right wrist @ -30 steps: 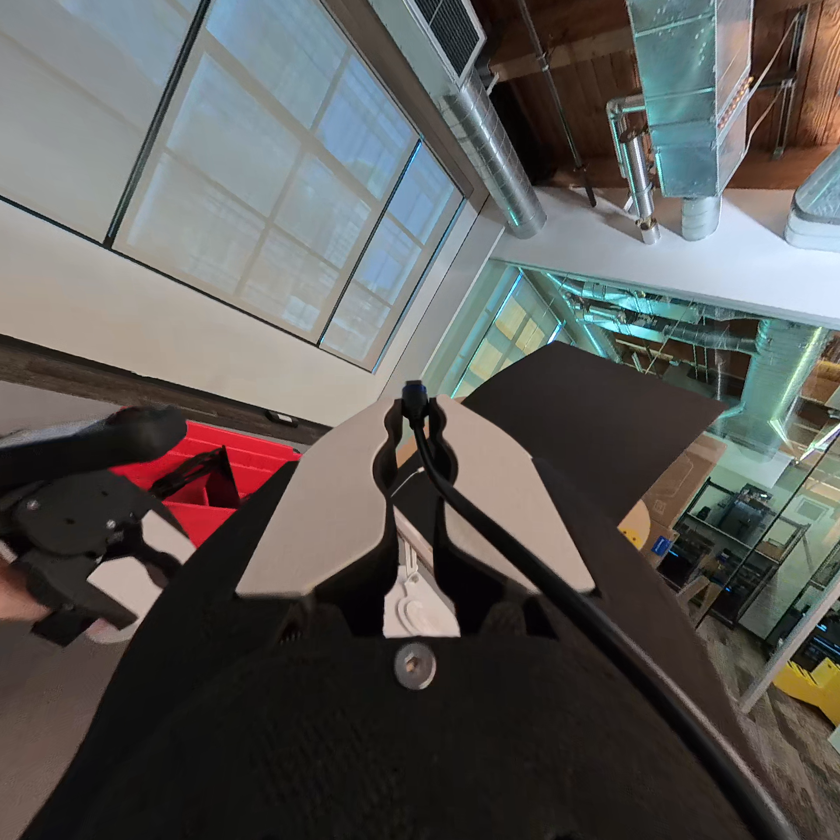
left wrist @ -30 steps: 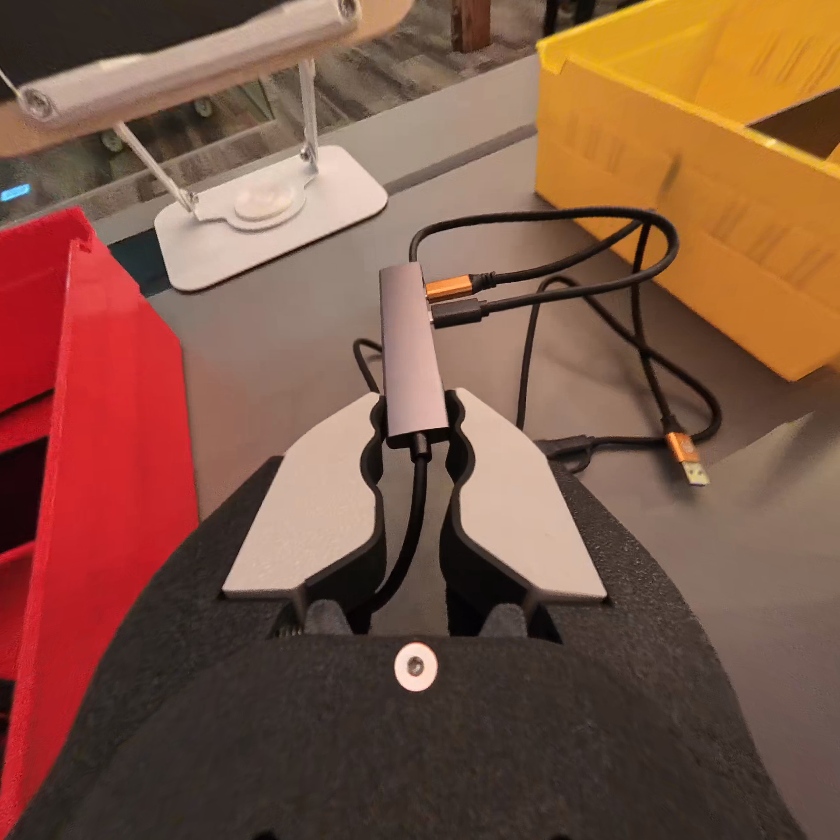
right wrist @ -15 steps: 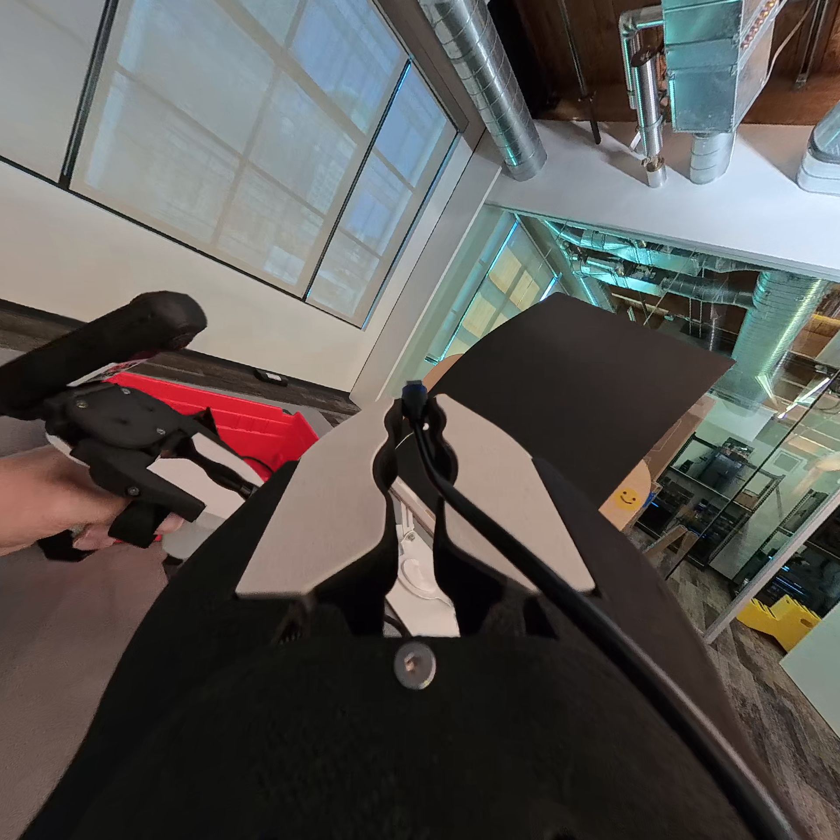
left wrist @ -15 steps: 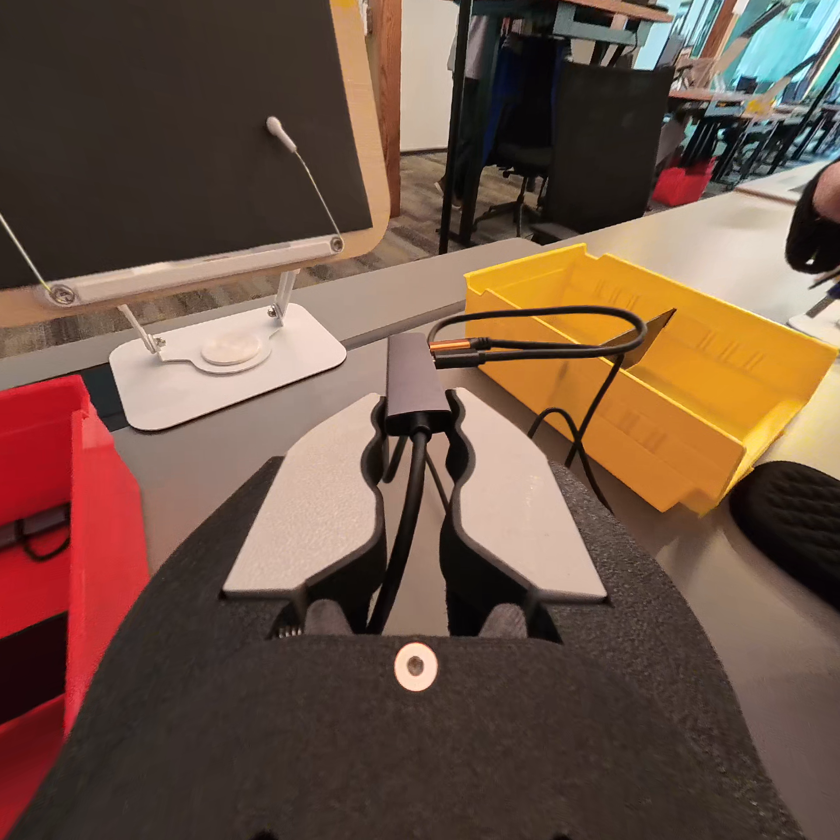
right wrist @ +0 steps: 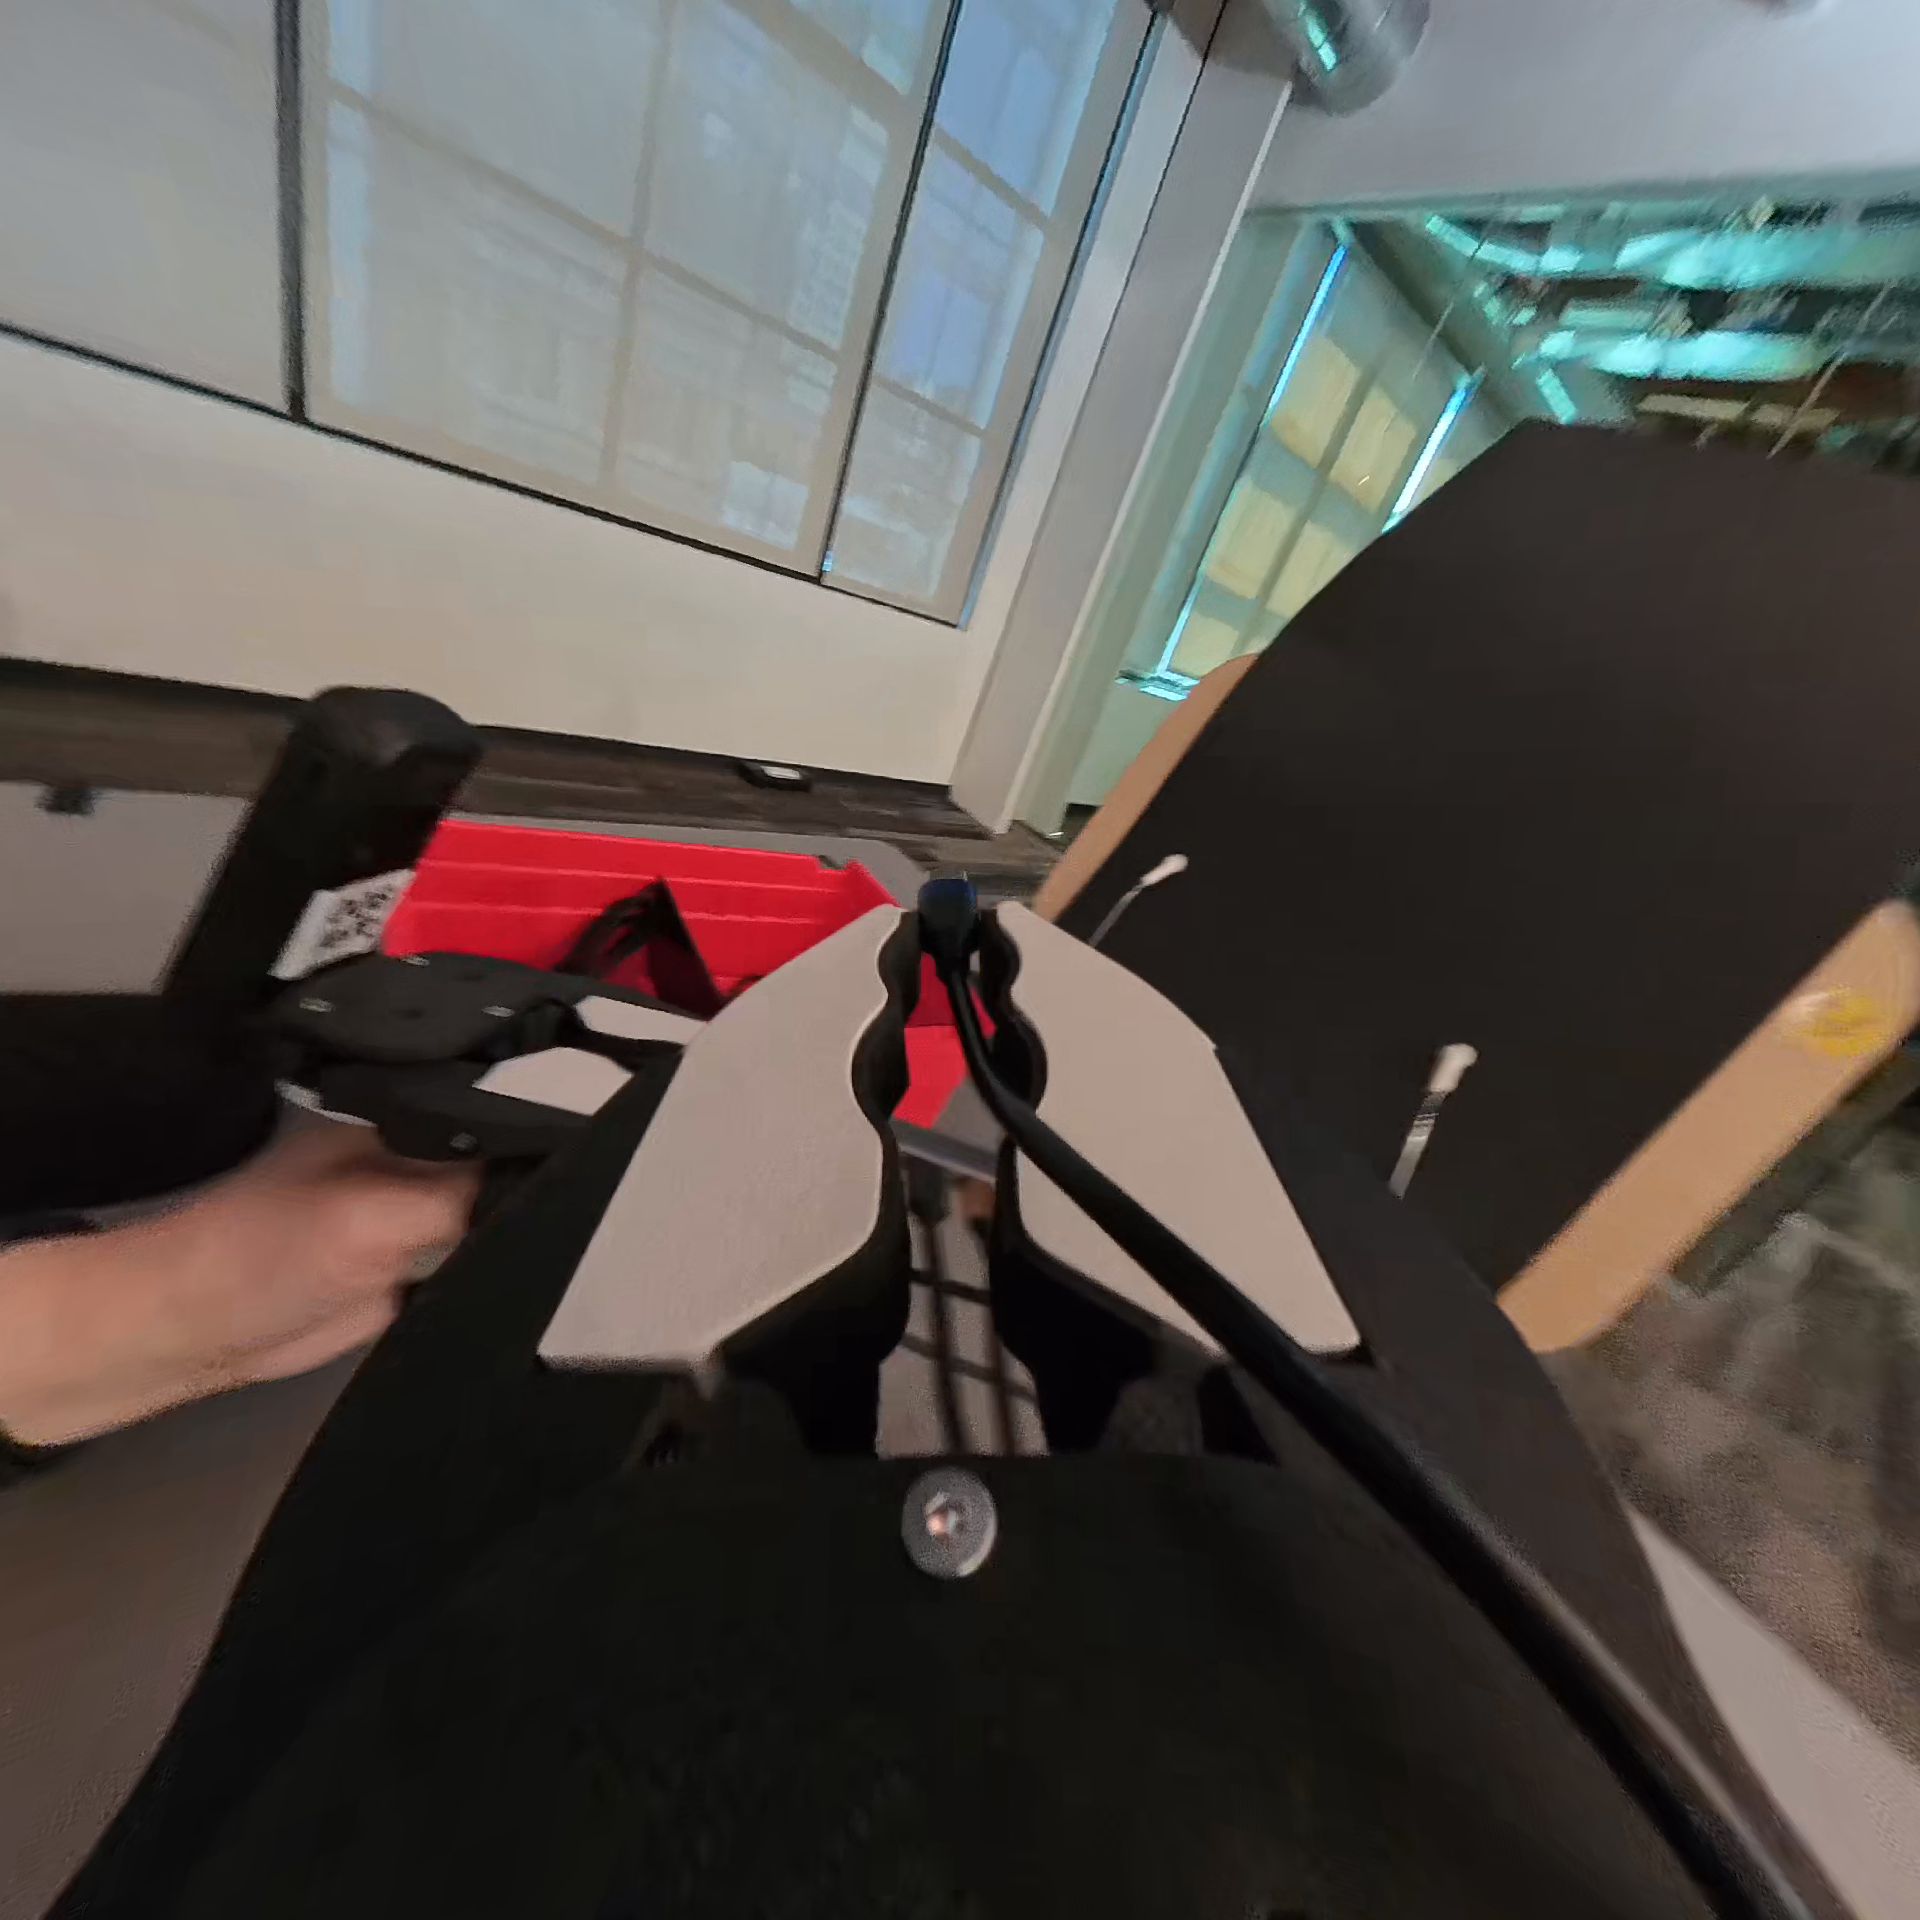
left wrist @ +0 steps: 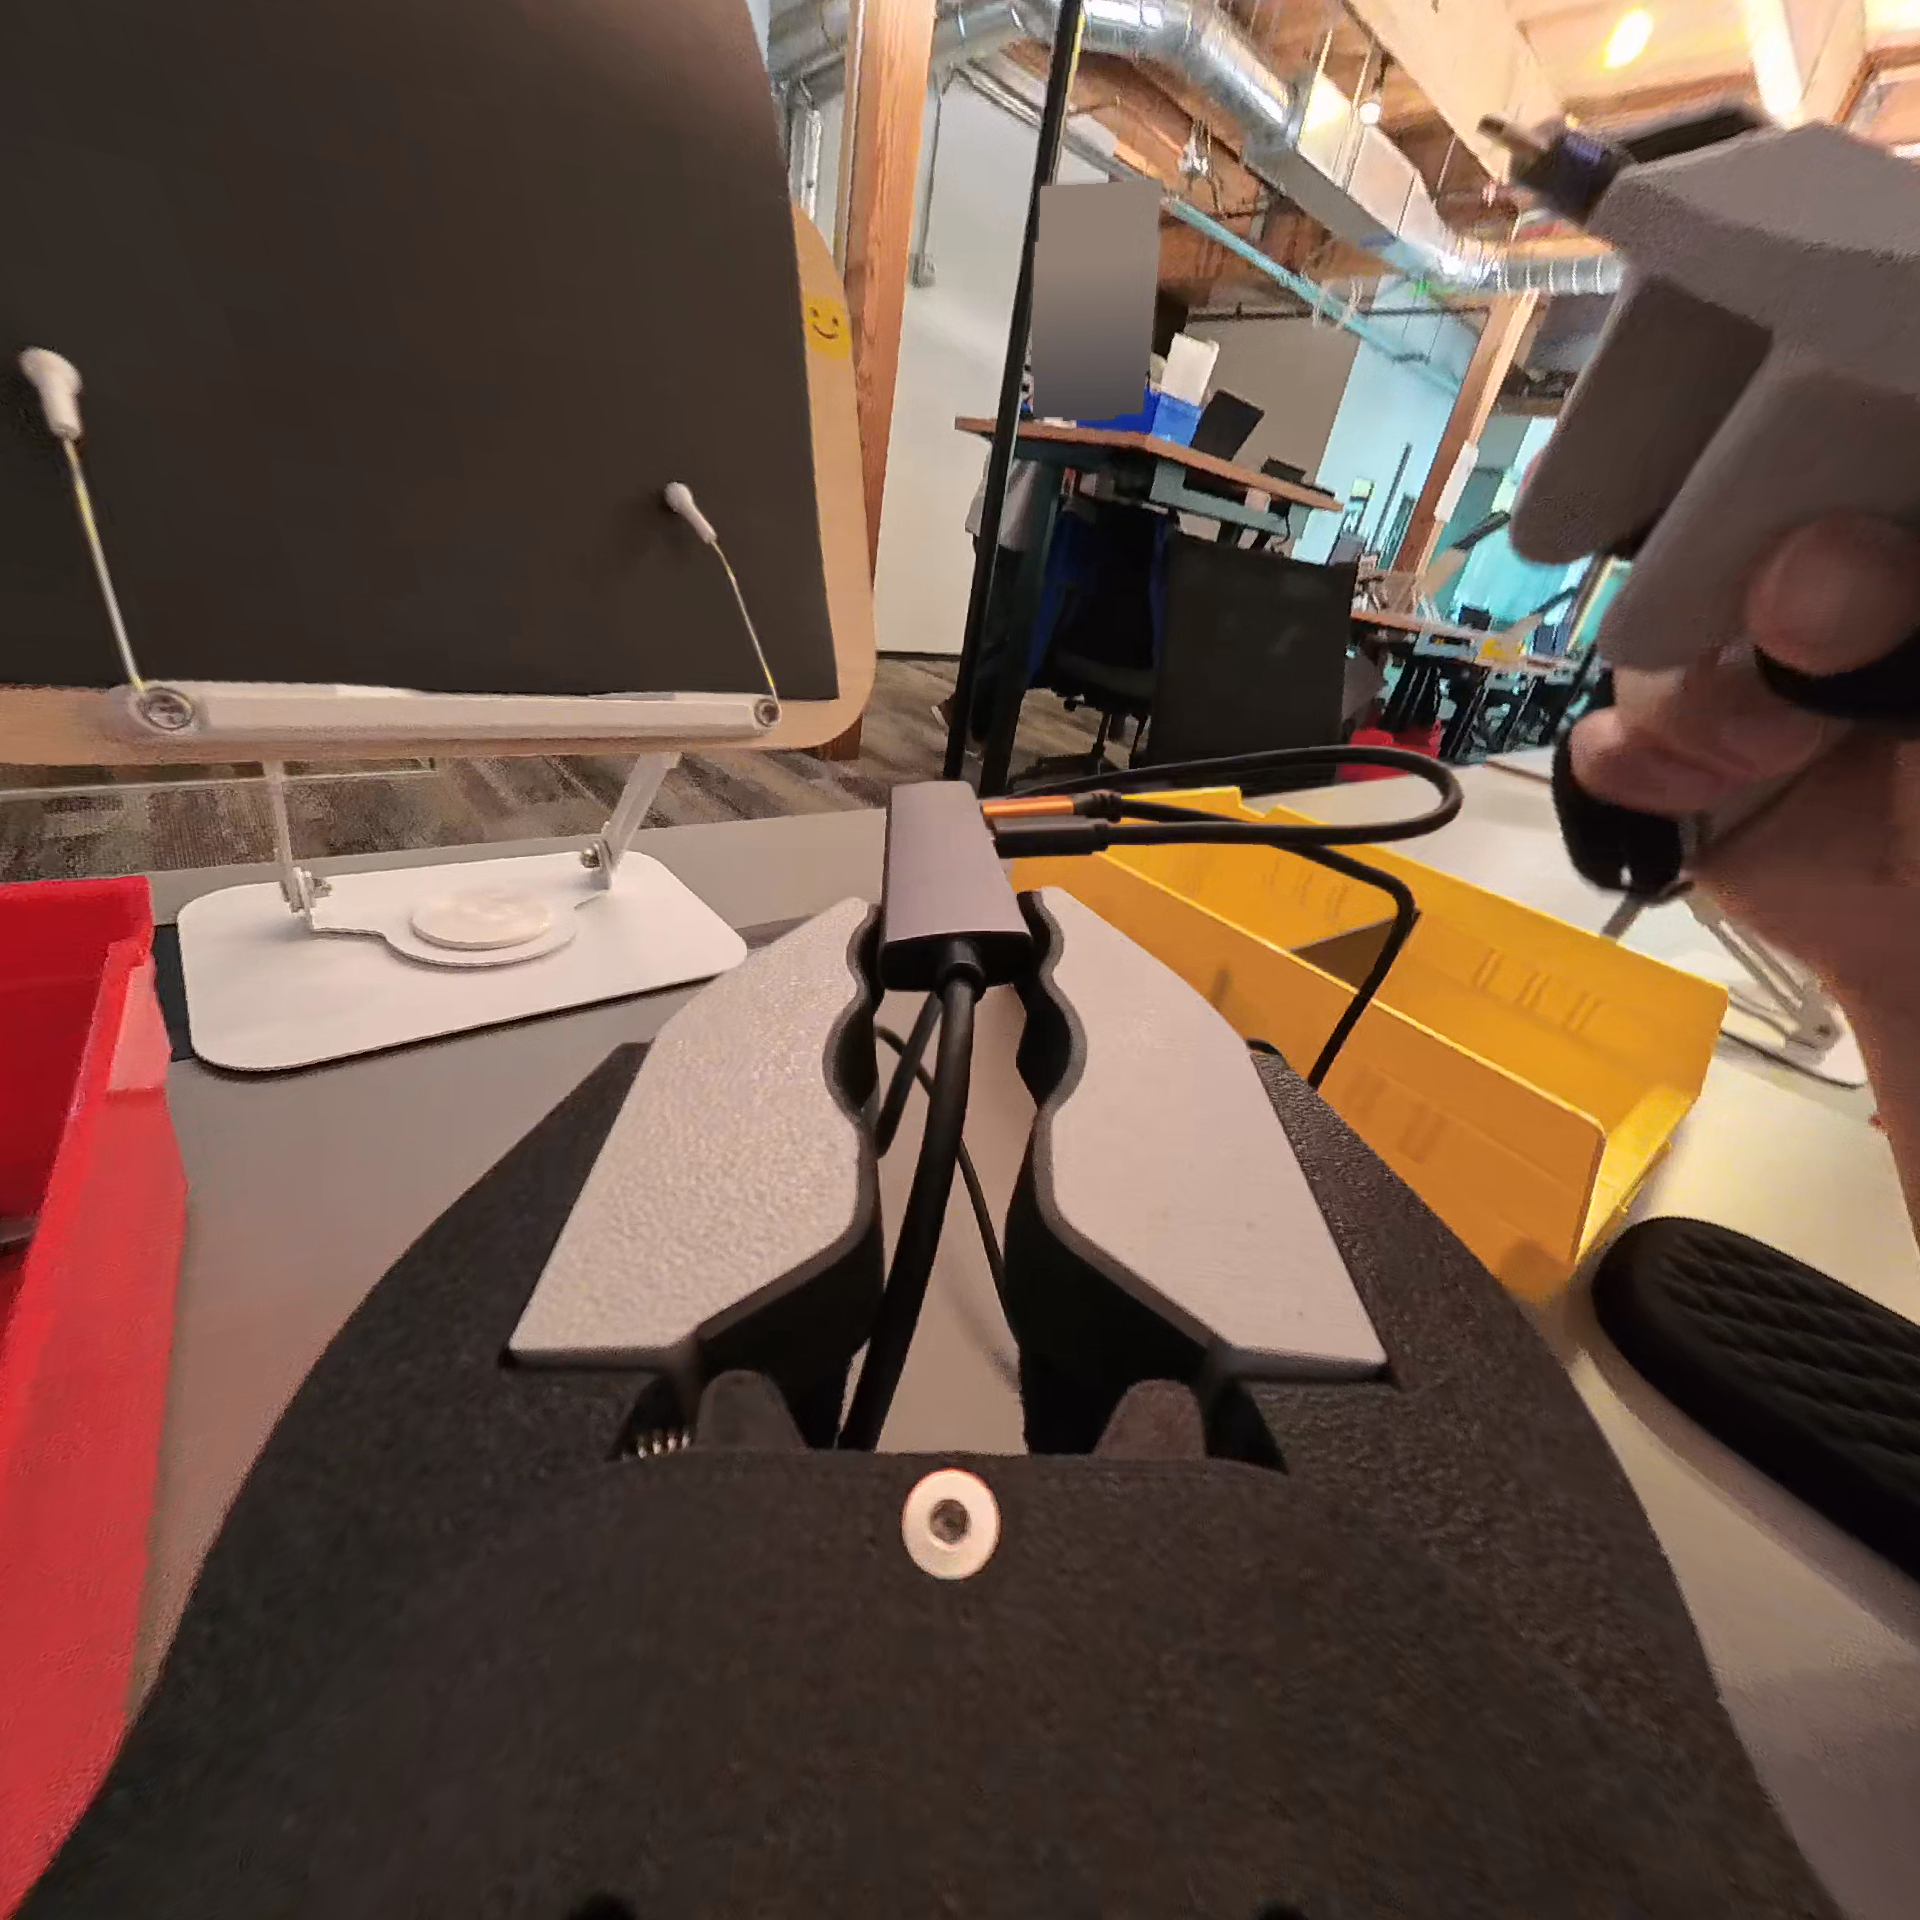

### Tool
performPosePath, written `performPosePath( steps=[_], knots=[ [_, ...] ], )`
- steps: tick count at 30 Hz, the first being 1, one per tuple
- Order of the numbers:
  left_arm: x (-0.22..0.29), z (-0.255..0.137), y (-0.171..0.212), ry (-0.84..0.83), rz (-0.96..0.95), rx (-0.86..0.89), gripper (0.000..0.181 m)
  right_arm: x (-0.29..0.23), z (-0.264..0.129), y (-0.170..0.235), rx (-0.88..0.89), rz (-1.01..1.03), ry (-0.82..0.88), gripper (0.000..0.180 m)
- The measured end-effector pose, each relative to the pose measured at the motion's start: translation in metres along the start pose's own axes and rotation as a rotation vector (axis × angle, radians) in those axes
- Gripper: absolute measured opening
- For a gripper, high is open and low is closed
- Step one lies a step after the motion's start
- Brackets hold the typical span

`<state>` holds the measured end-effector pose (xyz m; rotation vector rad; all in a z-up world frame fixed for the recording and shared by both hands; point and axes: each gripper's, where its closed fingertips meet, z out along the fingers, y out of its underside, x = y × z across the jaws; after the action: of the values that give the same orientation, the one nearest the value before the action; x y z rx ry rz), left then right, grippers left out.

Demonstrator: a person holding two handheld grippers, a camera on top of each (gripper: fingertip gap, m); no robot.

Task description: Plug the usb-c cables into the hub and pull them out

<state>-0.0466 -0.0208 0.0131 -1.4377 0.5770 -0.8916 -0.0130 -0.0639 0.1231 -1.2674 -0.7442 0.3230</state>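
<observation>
My left gripper (left wrist: 951, 925) is shut on the near end of a slim grey hub (left wrist: 935, 842) and holds it level above the table. The hub's own black lead runs back between the fingers. An orange plug (left wrist: 1029, 808) and a black plug (left wrist: 1049, 837) sit in the hub's right side, and their cables loop to the right. My right gripper (right wrist: 948, 920) is shut on a black cable plug (right wrist: 945, 902), with the cable trailing back over the right finger. It also shows in the left wrist view (left wrist: 1683, 343), high to the right of the hub and apart from it.
A yellow bin (left wrist: 1455, 1049) stands just right of the hub. A red bin (left wrist: 73, 1143) stands at the left and also shows in the right wrist view (right wrist: 623, 894). A black board on a white stand (left wrist: 457, 966) stands behind. A black mesh pad (left wrist: 1766, 1351) lies at the right. Left tips to right tips: about 12 cm.
My left gripper has lifted the hub off the table and levelled it. My right gripper has swung down with its plug and now shows in the left wrist view.
</observation>
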Motion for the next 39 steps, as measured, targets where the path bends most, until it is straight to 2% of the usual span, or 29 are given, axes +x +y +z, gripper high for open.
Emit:
performPosePath(
  steps=[4, 10, 17, 26, 39],
  knots=[
    [-0.007, -0.007, -0.008, -0.009, -0.043, 0.062, 0.023, -0.028, 0.018, 0.02, -0.074, 0.118, -0.041, 0.012],
    [-0.019, -0.02, -0.024, -0.073, -0.027, 0.14, 0.023, -0.037, 0.03, 0.044, -0.109, 0.093, 0.054, 0.012],
    [-0.02, -0.03, -0.038, -0.083, -0.01, 0.213, 0.023, -0.052, 0.039, 0.061, -0.079, 0.091, 0.065, 0.012],
    [-0.002, -0.03, -0.044, 0.013, 0.016, 0.246, 0.023, -0.043, 0.037, 0.061, -0.02, 0.122, 0.073, 0.011],
    [0.005, -0.031, -0.047, 0.032, 0.059, 0.266, 0.023, -0.042, 0.035, 0.055, 0.023, 0.112, 0.08, 0.011]
  ],
)
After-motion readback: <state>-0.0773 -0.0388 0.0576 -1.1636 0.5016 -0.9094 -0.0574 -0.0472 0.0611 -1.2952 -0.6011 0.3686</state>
